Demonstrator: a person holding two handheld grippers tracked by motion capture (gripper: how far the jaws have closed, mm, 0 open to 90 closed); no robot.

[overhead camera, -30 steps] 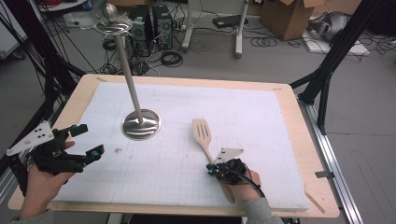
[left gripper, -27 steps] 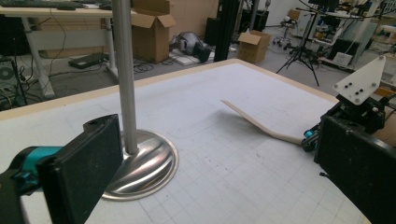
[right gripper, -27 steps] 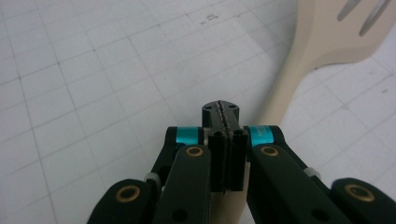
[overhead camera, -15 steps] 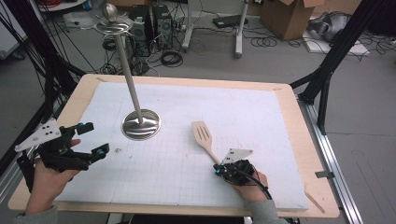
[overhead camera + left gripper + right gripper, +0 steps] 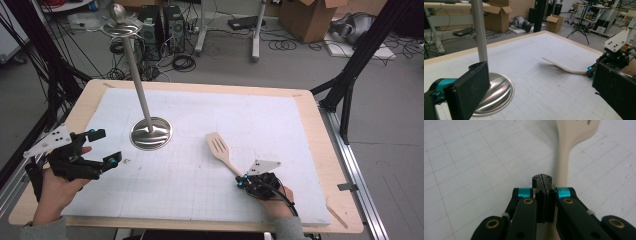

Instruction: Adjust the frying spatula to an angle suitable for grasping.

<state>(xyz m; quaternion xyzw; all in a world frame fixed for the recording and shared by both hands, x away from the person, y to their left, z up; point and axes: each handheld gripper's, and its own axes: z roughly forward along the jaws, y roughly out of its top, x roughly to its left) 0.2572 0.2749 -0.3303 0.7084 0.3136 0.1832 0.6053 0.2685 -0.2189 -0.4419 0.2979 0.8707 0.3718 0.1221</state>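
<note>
a: any containers on the table [image 5: 320, 150]?

b: nothing like a bowl or box up here. there is the metal stand [image 5: 151, 132], a round base with a tall pole, and its top dish holds a small round knob. cardboard boxes [image 5: 312, 17] sit on the floor beyond; i can't tell what is in them.

a: where is the wooden spatula [image 5: 222, 152]?

b: lying on the white grid mat [image 5: 200, 175], right of the stand's base, blade away from the person, handle running to the right gripper [image 5: 245, 182].

a: is that gripper holding it?

b: its jaws are clenched together, pads meeting. in the right gripper view [image 5: 543, 181] the handle passes just beside and under them, so i can't tell if it is pinched.

a: and the left gripper [image 5: 102, 147]?

b: released, jaws wide apart, nothing between them, near the mat's left edge.

a: what has changed since a second ago?

b: the spatula and the right gripper have slid a little rightward and toward the person. the left gripper has edged in toward the stand.
</note>
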